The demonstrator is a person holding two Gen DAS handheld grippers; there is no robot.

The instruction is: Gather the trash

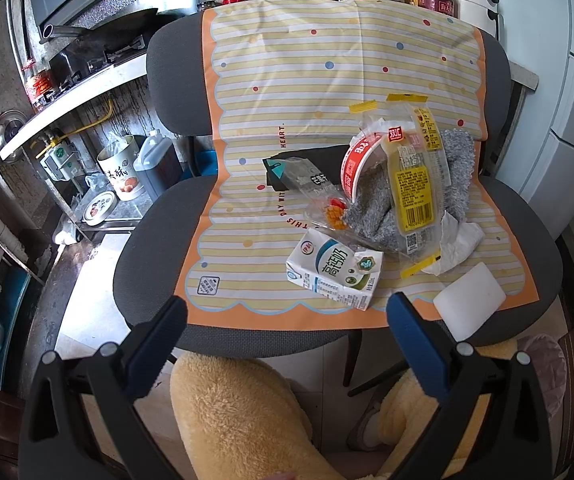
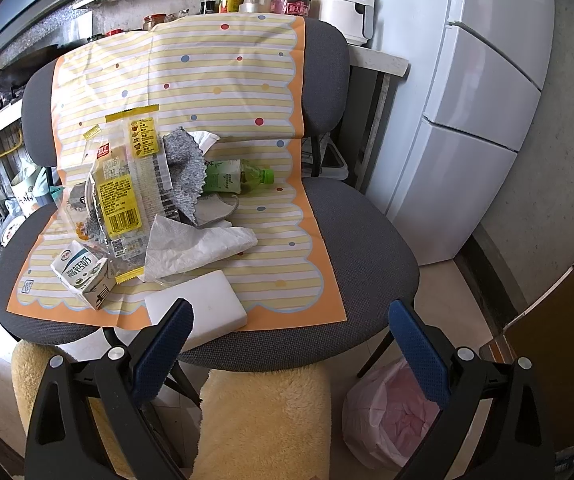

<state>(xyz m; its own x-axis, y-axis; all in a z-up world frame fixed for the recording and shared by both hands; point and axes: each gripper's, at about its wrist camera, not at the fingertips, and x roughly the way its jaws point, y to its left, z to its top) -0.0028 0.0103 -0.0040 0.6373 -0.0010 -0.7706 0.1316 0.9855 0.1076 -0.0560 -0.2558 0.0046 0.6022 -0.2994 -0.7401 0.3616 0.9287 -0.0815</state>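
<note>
Trash lies heaped on a striped mat (image 2: 223,92) spread over a grey chair (image 2: 363,236), none of it gathered yet as far as the views show. A milk carton (image 1: 333,274) sits at the near left edge, a yellow snack wrapper (image 1: 413,184) and a red-rimmed paper bowl (image 1: 357,164) rest on a grey cloth (image 1: 453,168), a crumpled tissue (image 2: 195,246) lies just beside them, and a green bottle (image 2: 239,176) lies at the far right. A white block (image 2: 199,308), perhaps a sponge, sits at the near edge. Both the left tool (image 1: 287,320) and the right tool (image 2: 291,324) hover spread wide and empty. A lined bin (image 2: 391,412) waits on the floor, near right.
</note>
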